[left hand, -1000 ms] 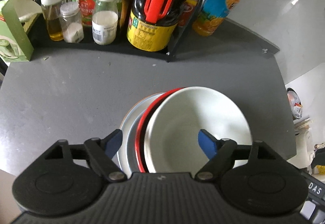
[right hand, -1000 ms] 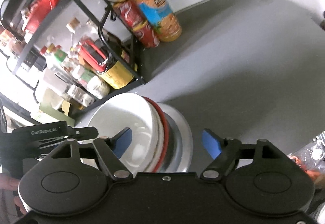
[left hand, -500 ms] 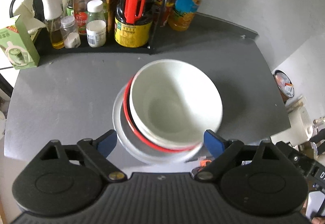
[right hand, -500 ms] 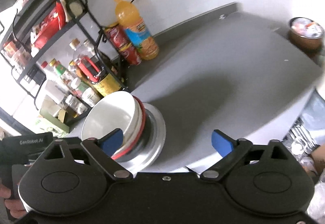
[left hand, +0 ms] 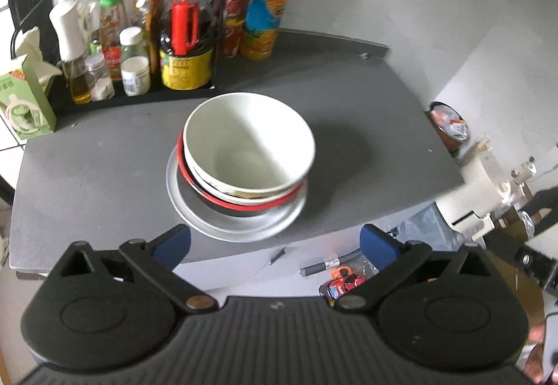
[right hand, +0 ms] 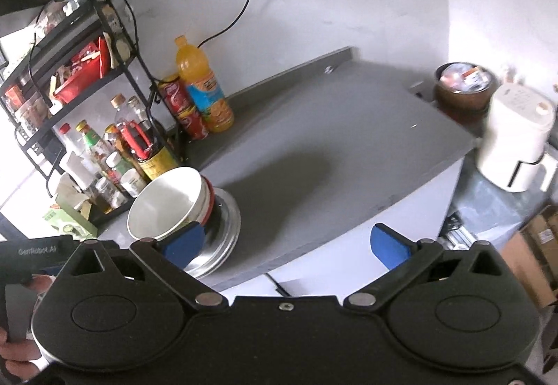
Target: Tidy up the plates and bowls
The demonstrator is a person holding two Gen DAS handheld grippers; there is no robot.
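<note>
A white bowl tops a stack: under it a red-rimmed bowl, then a silver plate on the grey table. My left gripper is open, pulled back off the table's front edge, with the stack well ahead of its fingers. In the right wrist view my right gripper is open too, back from the table, and its left blue pad overlaps the stack's right side in the picture. Neither holds anything.
A black rack of bottles and jars lines the table's back left, beside an orange drink bottle and a red can. A green carton stands far left. A white appliance and brown pot sit off the right edge.
Both grippers have drawn back and up from the stack, which now stands free in the middle of the table. Much more of the table and room shows.
</note>
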